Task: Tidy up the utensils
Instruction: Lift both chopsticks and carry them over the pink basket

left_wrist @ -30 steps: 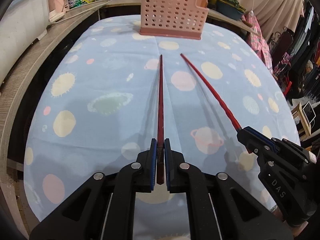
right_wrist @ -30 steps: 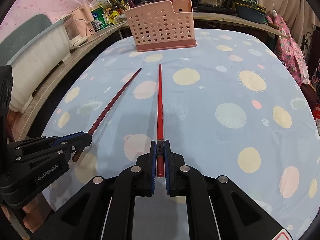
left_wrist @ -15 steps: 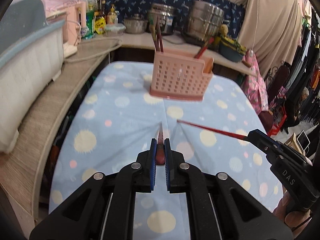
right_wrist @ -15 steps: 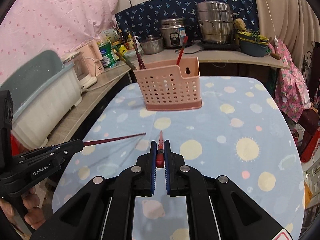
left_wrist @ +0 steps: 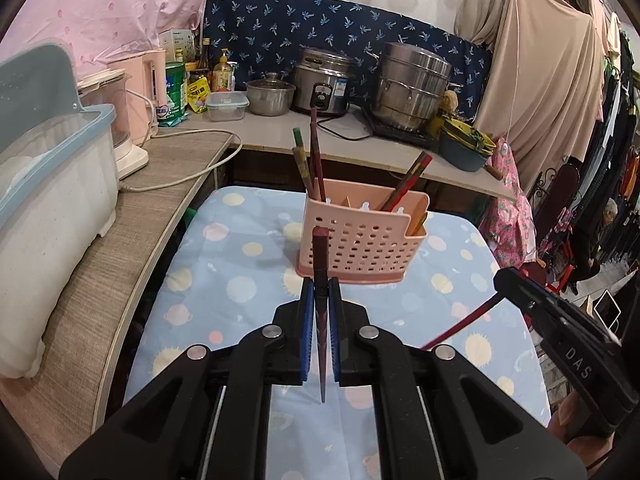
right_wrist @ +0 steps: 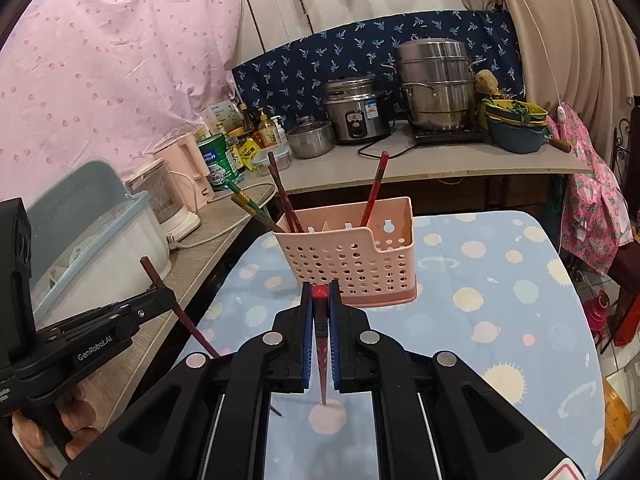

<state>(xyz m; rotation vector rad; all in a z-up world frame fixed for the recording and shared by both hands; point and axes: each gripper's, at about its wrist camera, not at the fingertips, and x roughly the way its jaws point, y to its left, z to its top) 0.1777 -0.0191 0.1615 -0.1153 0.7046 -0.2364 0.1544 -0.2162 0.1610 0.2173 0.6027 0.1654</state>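
My left gripper (left_wrist: 320, 292) is shut on a dark red chopstick (left_wrist: 321, 264), held upright above the table with its thin tip down. My right gripper (right_wrist: 320, 300) is shut on a red chopstick (right_wrist: 320, 320), also upright with its tip down. A pink perforated utensil basket (left_wrist: 360, 246) stands on the table ahead of both grippers, with several chopsticks (left_wrist: 310, 164) in its compartments. The basket also shows in the right wrist view (right_wrist: 352, 260). The right gripper shows in the left wrist view (left_wrist: 560, 328), and the left gripper in the right wrist view (right_wrist: 104, 324).
The table wears a blue cloth with planets (right_wrist: 500, 320). A wooden counter (left_wrist: 100, 264) runs along the left with a lidded plastic bin (left_wrist: 48, 184) and a pink kettle (left_wrist: 140, 88). Pots (right_wrist: 436, 84) and a rice cooker (right_wrist: 356, 110) stand on the back counter.
Both grippers have lifted their chopsticks off the cloth and tipped them from lying flat to upright. The views now look level at the basket.
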